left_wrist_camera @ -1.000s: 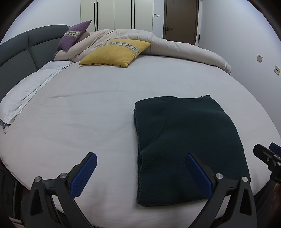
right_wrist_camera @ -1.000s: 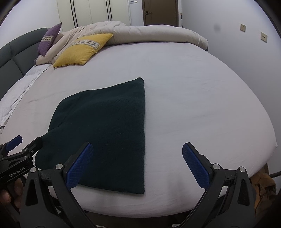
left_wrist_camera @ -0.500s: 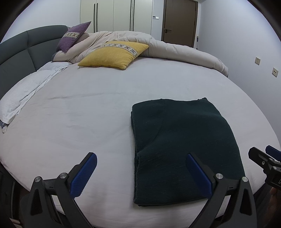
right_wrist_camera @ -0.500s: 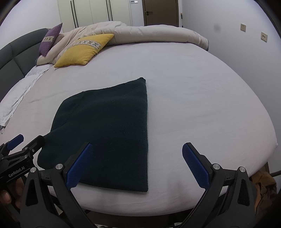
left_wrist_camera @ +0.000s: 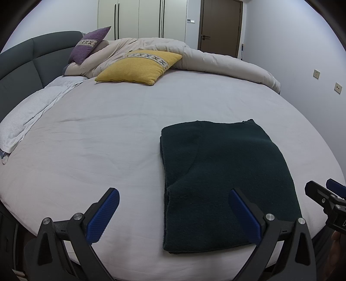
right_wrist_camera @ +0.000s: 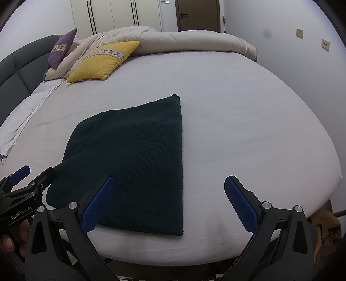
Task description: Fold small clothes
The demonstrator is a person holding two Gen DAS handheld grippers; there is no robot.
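— On the bed (left_wrist_camera: 129, 121), how many things do you count?

— One dark green folded garment (left_wrist_camera: 225, 179), lying flat near the front edge. Two cushions at the far side, a yellow cushion (left_wrist_camera: 138, 67) and a purple cushion (left_wrist_camera: 88, 44), both leaning on one bunched beige duvet (left_wrist_camera: 216, 62). One white towel (left_wrist_camera: 28, 114) lies along the left edge.

— And the grippers?

— Two. The left gripper (left_wrist_camera: 173, 211) has its jaws spread wide and holds nothing; its right finger hangs over the garment's near part, whether it touches I cannot tell. The right gripper (right_wrist_camera: 168, 201) is spread just as wide and empty, its left finger over the garment's near corner.

— Any writing?

— "GenRobot.AI" in white on the left gripper's body, seen from the right wrist camera. On the wall, two sockets (right_wrist_camera: 325, 44); behind, one brown door (left_wrist_camera: 220, 26) and one white wardrobe (left_wrist_camera: 140, 19)
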